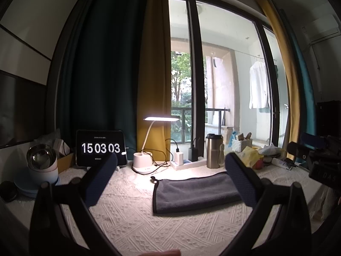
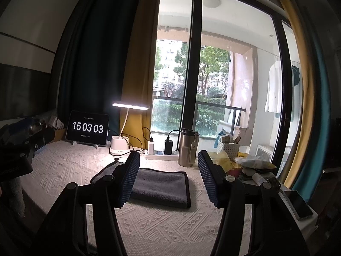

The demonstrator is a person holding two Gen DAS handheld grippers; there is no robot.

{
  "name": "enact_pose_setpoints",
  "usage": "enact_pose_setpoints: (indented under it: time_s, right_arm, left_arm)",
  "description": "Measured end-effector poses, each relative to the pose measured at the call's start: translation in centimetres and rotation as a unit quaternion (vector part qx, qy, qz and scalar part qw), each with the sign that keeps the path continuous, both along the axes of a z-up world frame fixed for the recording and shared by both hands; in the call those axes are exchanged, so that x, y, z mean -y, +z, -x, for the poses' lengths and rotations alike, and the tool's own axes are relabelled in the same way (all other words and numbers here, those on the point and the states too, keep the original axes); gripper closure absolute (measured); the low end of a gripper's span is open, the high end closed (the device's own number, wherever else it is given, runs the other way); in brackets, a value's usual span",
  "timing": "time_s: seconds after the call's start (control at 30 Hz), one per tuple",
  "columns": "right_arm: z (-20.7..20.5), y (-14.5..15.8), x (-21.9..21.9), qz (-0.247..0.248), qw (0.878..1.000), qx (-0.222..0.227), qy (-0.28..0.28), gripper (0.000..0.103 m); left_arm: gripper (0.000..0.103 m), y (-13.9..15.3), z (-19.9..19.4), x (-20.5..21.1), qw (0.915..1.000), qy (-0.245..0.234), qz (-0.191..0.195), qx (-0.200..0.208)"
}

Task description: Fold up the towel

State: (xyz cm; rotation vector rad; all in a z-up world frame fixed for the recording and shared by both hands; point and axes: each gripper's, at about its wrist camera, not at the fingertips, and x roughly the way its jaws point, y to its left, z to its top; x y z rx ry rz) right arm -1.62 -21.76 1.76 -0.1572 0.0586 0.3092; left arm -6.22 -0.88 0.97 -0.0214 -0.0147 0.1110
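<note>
White textured tablecloth [image 1: 132, 219] under a lit desk lamp [image 1: 149, 140], clock tablet [image 1: 100, 148] far left. Left wrist view: left gripper [image 1: 170, 164] spread wide, holding nothing; grey towel [image 1: 191, 192] (folded) lying flat ahead. Right wrist view: right gripper [image 2: 168, 160] likewise released, towel [image 2: 162, 187] between and beyond its fingers, steel tumbler [image 2: 188, 148] behind.

Home bedroom: curtains [image 1: 106, 64], balcony laundry [image 1: 259, 85] (shirt drying), desk lamp [image 1: 161, 118].

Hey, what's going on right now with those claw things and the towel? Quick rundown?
Left hand-held gripper open, empty. Right hand-held gripper open, empty. Grey towel flat on the table, already folded over, nobody gripping it. Steel tumbler stands just behind it.
</note>
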Motion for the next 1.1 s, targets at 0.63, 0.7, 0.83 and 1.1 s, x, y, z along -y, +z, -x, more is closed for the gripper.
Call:
enact_pose_setpoints:
  time_s: [0.63,0.7,0.83,1.1]
  right_arm:
    - [-0.2,-0.18,-0.13,-0.001,1.0,-0.005,0.0,0.042]
    - [-0.14,-0.25,-0.17,-0.002,1.0,-0.007,0.0,0.041]
    - [-0.21,-0.23,-0.12,-0.002,1.0,-0.007,0.0,0.041]
    - [-0.22,-0.31,-0.17,-0.003,1.0,-0.009,0.0,0.041]
  left_arm:
    - [0.001,-0.31,-0.32,-0.23,1.0,0.003,0.005,-0.005]
    - [0.001,-0.32,-0.32,-0.24,1.0,0.003,0.005,-0.005]
    - [0.001,-0.38,-0.3,-0.22,1.0,0.003,0.006,-0.005]
    - [0.001,-0.38,-0.31,-0.19,0.9999,0.007,0.007,-0.006]
